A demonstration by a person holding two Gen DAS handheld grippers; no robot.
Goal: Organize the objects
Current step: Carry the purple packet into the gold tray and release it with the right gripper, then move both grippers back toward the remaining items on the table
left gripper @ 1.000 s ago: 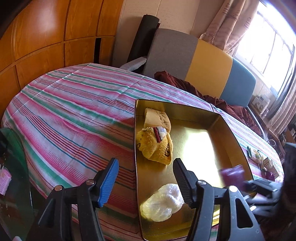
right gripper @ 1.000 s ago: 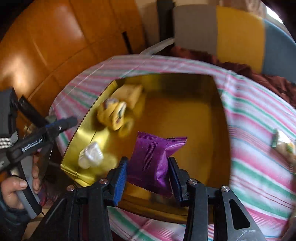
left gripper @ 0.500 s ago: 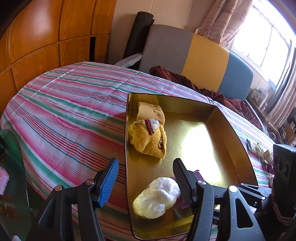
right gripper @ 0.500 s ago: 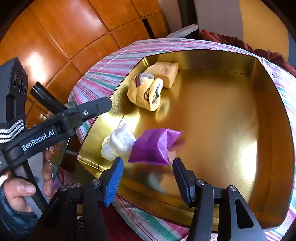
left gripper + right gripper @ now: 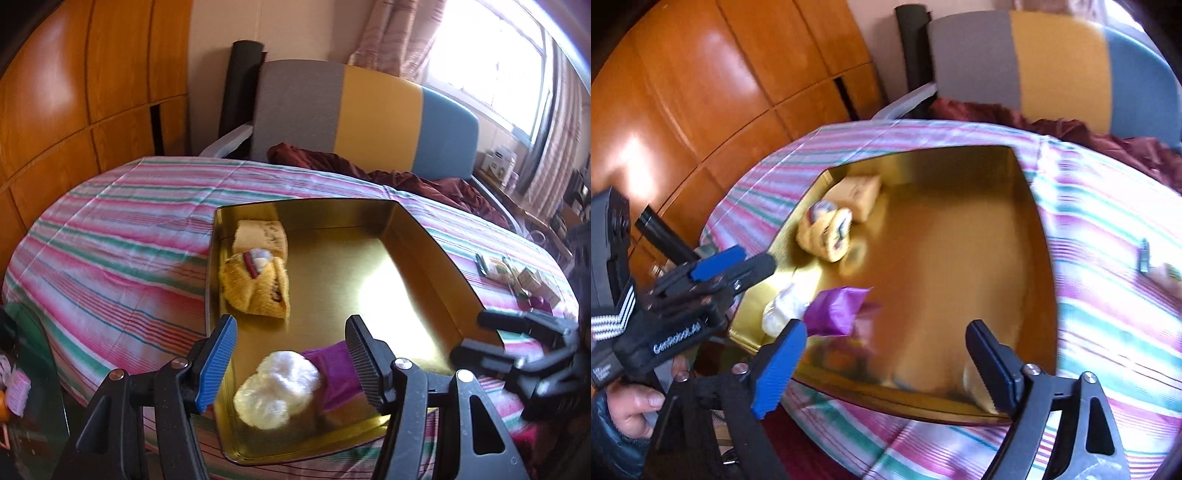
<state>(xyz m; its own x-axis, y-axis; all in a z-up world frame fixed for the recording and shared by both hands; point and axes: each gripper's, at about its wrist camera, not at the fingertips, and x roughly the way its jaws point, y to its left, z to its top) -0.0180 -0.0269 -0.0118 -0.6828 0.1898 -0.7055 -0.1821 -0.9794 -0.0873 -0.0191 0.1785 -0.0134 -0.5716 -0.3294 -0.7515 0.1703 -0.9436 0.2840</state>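
A gold metal tray [image 5: 417, 236] [image 5: 1043, 221] sits on the striped tablecloth. In it lie a tan pastry packet [image 5: 262, 236] [image 5: 858, 192], a yellow pastry packet [image 5: 258, 286] [image 5: 827, 232], a clear plastic-wrapped lump [image 5: 275, 387] [image 5: 783, 310] and a purple packet [image 5: 334, 367] [image 5: 834, 310] beside the lump. My left gripper [image 5: 291, 358] is open and empty above the tray's near end. My right gripper [image 5: 886, 362] is open and empty, just back from the purple packet, and shows at the right in the left wrist view [image 5: 517, 336].
Several small packets [image 5: 517, 277] [image 5: 1156, 262] lie on the cloth right of the tray. A grey, yellow and blue chair back [image 5: 369, 122] with a dark red cloth [image 5: 369, 170] stands behind the table. Wooden wall panels [image 5: 701, 92] are at the left.
My right gripper held the purple packet over the tray, opened and let it drop beside the plastic-wrapped lump, then pulled back. My left gripper stayed open and shifted slightly.
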